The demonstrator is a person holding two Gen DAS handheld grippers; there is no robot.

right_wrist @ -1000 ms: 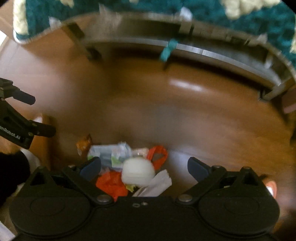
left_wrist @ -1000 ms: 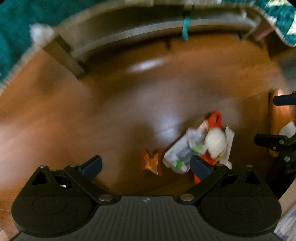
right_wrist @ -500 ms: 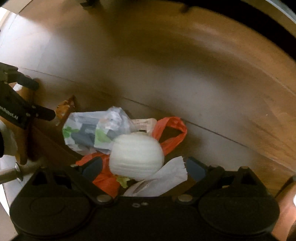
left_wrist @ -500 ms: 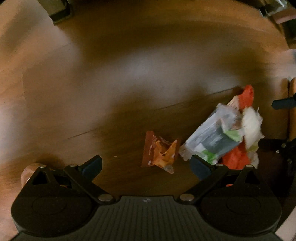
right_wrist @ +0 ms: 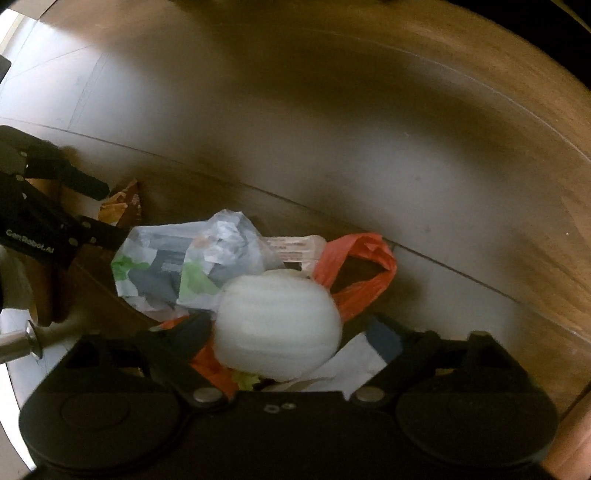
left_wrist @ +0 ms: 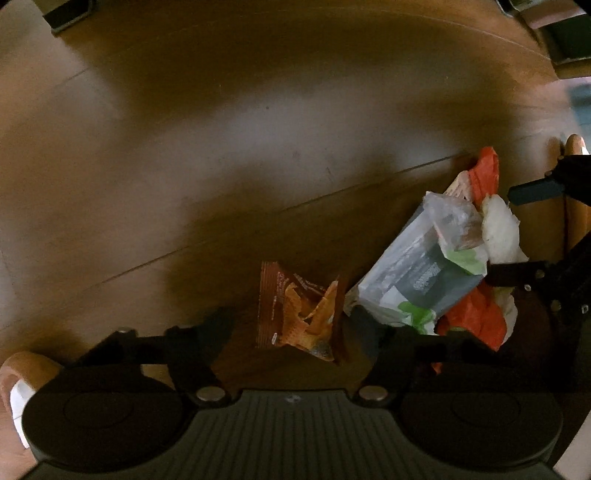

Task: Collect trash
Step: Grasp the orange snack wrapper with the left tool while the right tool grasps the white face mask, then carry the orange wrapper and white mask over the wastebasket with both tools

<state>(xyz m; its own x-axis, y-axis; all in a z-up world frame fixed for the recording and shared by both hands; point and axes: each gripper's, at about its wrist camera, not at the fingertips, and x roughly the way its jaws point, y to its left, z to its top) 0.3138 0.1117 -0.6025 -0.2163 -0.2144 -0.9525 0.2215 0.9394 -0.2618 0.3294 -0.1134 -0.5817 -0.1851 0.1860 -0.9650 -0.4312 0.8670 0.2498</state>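
A pile of trash lies on the wooden floor (left_wrist: 221, 147). An orange snack wrapper (left_wrist: 299, 310) sits between the open fingers of my left gripper (left_wrist: 295, 328). Right of it lie a grey and green plastic package (left_wrist: 424, 273), an orange plastic bag (left_wrist: 476, 317) and white crumpled paper (left_wrist: 498, 229). In the right wrist view my right gripper (right_wrist: 288, 339) is open around a white round wad (right_wrist: 277, 325), with the package (right_wrist: 177, 266), the orange bag handle (right_wrist: 365, 266) and white paper (right_wrist: 354, 362) about it. The snack wrapper (right_wrist: 122, 206) shows at the left.
My right gripper shows at the right edge of the left wrist view (left_wrist: 546, 258), and my left gripper at the left edge of the right wrist view (right_wrist: 55, 221). Furniture legs (left_wrist: 66, 14) stand at the top. Bare wooden floor (right_wrist: 369, 129) lies beyond the pile.
Both grippers have dropped towards the floor and closer to the trash. The snack wrapper now lies between my left fingers, and the white wad between my right fingers. The furniture has left the view.
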